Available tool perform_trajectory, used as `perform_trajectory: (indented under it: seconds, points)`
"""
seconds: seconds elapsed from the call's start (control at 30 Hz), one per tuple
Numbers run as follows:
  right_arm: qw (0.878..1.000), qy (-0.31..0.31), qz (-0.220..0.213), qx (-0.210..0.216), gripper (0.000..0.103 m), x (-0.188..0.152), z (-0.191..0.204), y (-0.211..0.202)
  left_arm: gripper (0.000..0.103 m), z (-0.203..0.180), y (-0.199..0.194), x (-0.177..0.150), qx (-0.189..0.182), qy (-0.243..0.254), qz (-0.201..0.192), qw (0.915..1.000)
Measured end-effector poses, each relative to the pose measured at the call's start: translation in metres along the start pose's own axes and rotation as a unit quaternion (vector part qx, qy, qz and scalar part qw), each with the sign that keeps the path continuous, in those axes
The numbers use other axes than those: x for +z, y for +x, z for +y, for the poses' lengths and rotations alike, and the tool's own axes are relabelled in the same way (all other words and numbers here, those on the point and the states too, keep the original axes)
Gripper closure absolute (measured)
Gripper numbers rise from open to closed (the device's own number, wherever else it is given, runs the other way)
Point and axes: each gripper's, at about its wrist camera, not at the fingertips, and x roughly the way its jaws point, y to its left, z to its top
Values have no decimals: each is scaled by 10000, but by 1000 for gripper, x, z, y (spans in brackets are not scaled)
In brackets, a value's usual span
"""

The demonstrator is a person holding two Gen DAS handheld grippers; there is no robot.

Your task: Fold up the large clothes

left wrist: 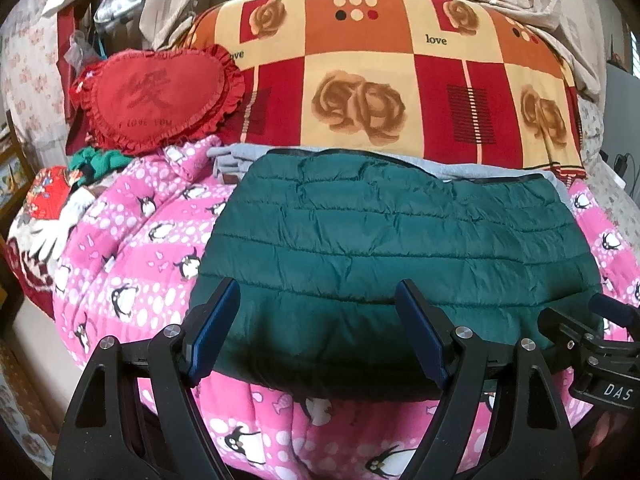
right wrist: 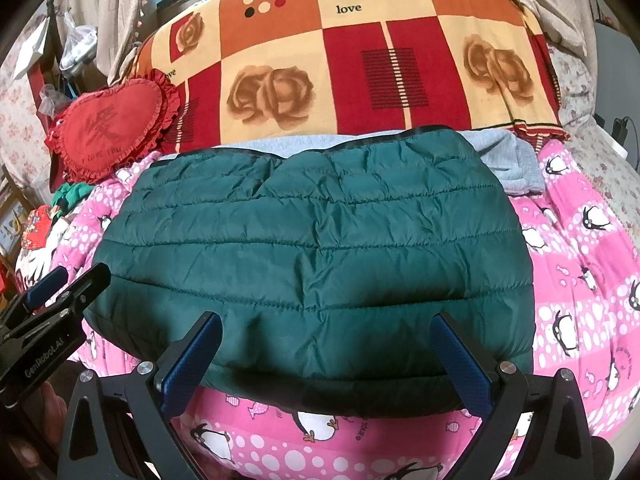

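A dark green quilted puffer jacket [left wrist: 392, 240] lies folded into a compact rectangle on the pink penguin blanket [left wrist: 140, 240]; it also shows in the right wrist view [right wrist: 320, 248]. My left gripper [left wrist: 318, 300] is open and empty, its blue pads just above the jacket's near edge. My right gripper [right wrist: 326, 330] is open and empty at the same near edge. The right gripper shows at the right edge of the left wrist view [left wrist: 592, 344], and the left gripper at the left edge of the right wrist view [right wrist: 52, 296].
A grey garment [right wrist: 504, 160] lies under the jacket's far edge. A rose-patterned quilt [left wrist: 400, 80] is piled behind. A red heart cushion [left wrist: 156, 96] sits at the back left, with more clothes [left wrist: 48, 200] at the bed's left edge.
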Motion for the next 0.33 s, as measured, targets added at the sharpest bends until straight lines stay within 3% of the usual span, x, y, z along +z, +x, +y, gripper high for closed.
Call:
perform_trajectory:
  seconds: [0.17,0.33]
  points:
    - [10000,5,-10,-4,0,0,-1,1,23,-1,-5,-1,27,112,-222,9997]
    - [10000,3,-69,-46,0,3,-5,-1,23,3,0,3,-121,3,-16,9999]
